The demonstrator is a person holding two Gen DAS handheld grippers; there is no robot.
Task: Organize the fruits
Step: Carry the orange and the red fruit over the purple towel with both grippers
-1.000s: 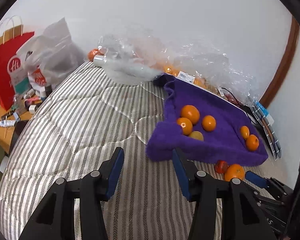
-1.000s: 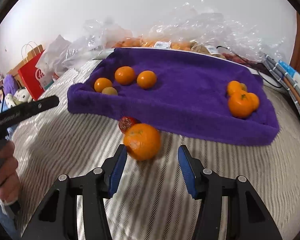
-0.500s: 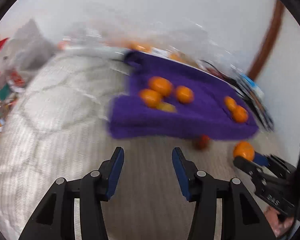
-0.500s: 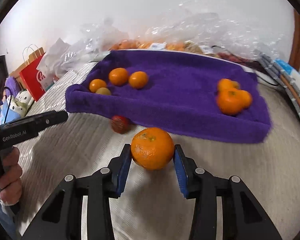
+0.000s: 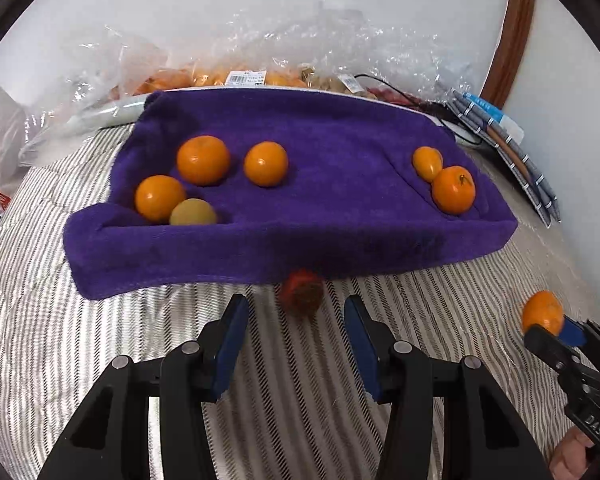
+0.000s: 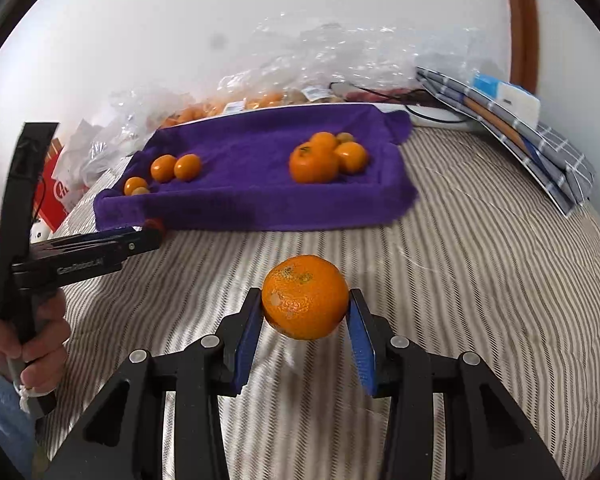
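A purple towel [image 5: 340,152] lies on the striped bed and holds several oranges, some at its left [image 5: 202,159] and some at its right [image 5: 453,189]; it also shows in the right wrist view [image 6: 252,160]. A small red fruit [image 5: 302,291] lies on the bed just in front of the towel, a little ahead of my open left gripper [image 5: 296,324]. My right gripper [image 6: 305,320] is shut on a large orange [image 6: 305,297] and holds it above the bed; that orange also shows in the left wrist view [image 5: 543,312].
Clear plastic bags with more fruit [image 5: 236,76] lie behind the towel by the wall. Folded checked cloths [image 6: 512,120] lie at the right. A red paper bag [image 6: 56,192] stands left of the bed. The striped bed cover [image 6: 480,260] spreads around the towel.
My right gripper closed on the large orange and lifted it off the bed, drawing back to the right. My left gripper swung right and now faces the small red fruit.
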